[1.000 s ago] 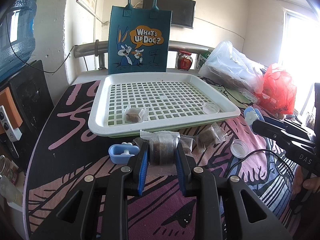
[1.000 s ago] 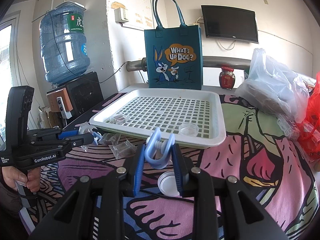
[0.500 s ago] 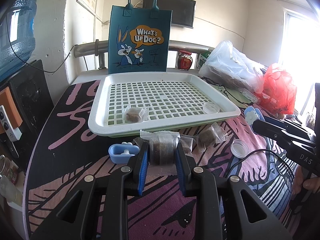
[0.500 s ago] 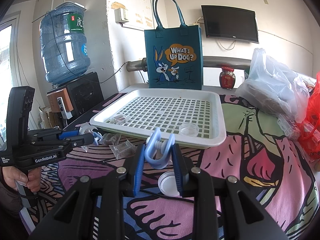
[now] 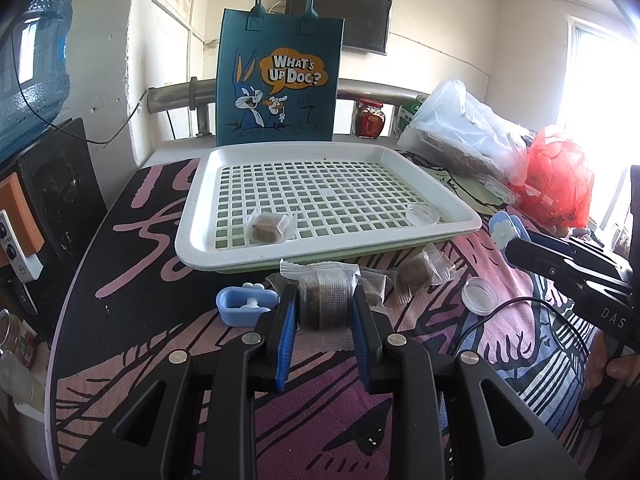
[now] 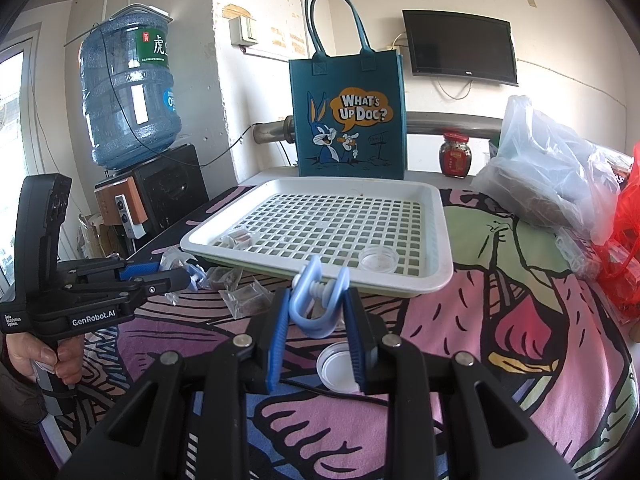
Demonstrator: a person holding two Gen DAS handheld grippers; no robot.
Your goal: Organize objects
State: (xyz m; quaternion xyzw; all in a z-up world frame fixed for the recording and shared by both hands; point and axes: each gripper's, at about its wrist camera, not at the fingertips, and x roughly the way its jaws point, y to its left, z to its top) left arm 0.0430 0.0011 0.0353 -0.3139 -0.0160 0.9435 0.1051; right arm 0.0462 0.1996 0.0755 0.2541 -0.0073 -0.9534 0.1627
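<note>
On the patterned surface (image 5: pixel 120 280) before the white grid tray (image 5: pixel 192 248), both claws are gripping items.
Left claw (image 5: pixel 325 310) is clamping a wrapped brown snack (image 5: pixel 328 300); right claw (image 6: pixel 316 312) is pinching a blue clip (image 6: pixel 316 304), probably tray-bound next.

Right claw (image 6: pixel 316 312) clamping blue clip (image 6: pixel 318 300), white tray (image 6: pixel 436 248) beyond

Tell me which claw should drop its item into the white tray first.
Probably the right claw: its blue clip sits just before the white tray rim. The left claw grips a wrapped snack farther back.
</note>
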